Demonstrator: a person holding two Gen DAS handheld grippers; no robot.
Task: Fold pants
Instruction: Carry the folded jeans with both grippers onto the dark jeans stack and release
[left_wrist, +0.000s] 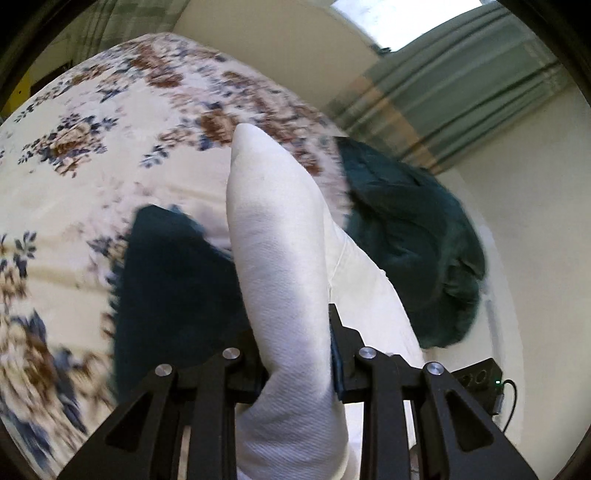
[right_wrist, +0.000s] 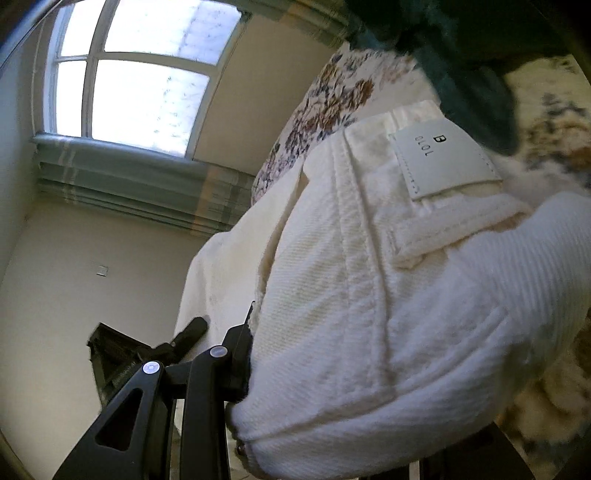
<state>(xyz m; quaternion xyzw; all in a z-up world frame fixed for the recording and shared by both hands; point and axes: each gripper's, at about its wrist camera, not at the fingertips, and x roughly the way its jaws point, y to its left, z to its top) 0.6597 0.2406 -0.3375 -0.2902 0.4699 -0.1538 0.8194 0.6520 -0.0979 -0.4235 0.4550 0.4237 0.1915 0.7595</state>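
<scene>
The white pants (left_wrist: 273, 229) are lifted above a floral bed sheet (left_wrist: 92, 155). My left gripper (left_wrist: 295, 350) is shut on a folded length of the white fabric, which rises between its two fingers and points away. In the right wrist view my right gripper (right_wrist: 266, 354) is shut on the waistband end of the pants (right_wrist: 369, 280), near a belt loop and a white brand label (right_wrist: 443, 162). Only its left finger (right_wrist: 240, 343) shows; the fabric hides the other.
A dark green garment (left_wrist: 413, 236) lies crumpled on the bed, on both sides of the pants; it also shows in the right wrist view (right_wrist: 461, 55). A window (right_wrist: 140, 74) with curtains, beige walls and a black device (left_wrist: 480, 380) with a cable lie beyond the bed.
</scene>
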